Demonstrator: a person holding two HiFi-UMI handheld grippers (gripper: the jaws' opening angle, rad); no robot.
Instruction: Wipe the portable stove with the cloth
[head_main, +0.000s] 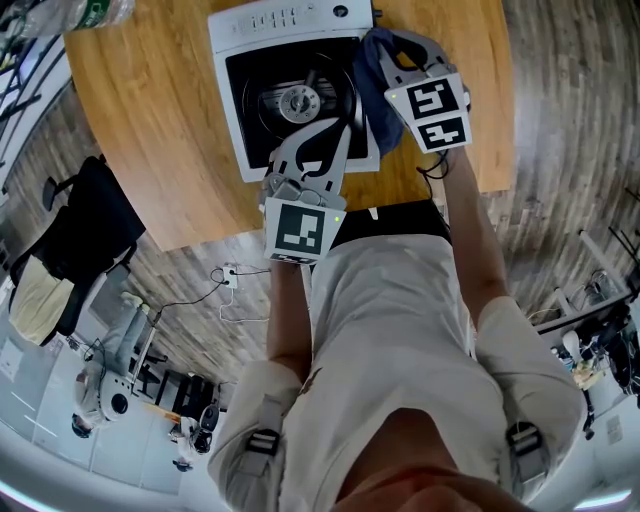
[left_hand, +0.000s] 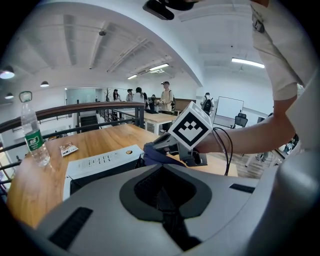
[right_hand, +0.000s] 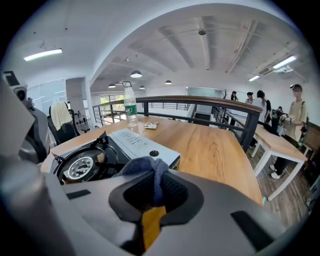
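The portable stove (head_main: 240, 95) is white with a black top and a round burner (head_main: 296, 103); it stands at the far side of the wooden table (head_main: 140, 120). My right gripper (head_main: 388, 62) is shut on a dark blue cloth (head_main: 372, 98), which hangs over the stove's right edge. In the right gripper view the cloth (right_hand: 148, 170) is pinched between the jaws, just right of the burner (right_hand: 80, 168). My left gripper (head_main: 343, 128) is shut and empty, its tips over the stove's near right part. The left gripper view shows the stove (left_hand: 100, 162) and the cloth (left_hand: 156, 156) ahead.
A plastic water bottle (left_hand: 34, 137) and a small snack packet (left_hand: 68, 148) sit on the table beyond the stove. A railing (right_hand: 200, 102) runs behind the table. A chair with a black jacket (head_main: 90, 225) stands on the floor to the left.
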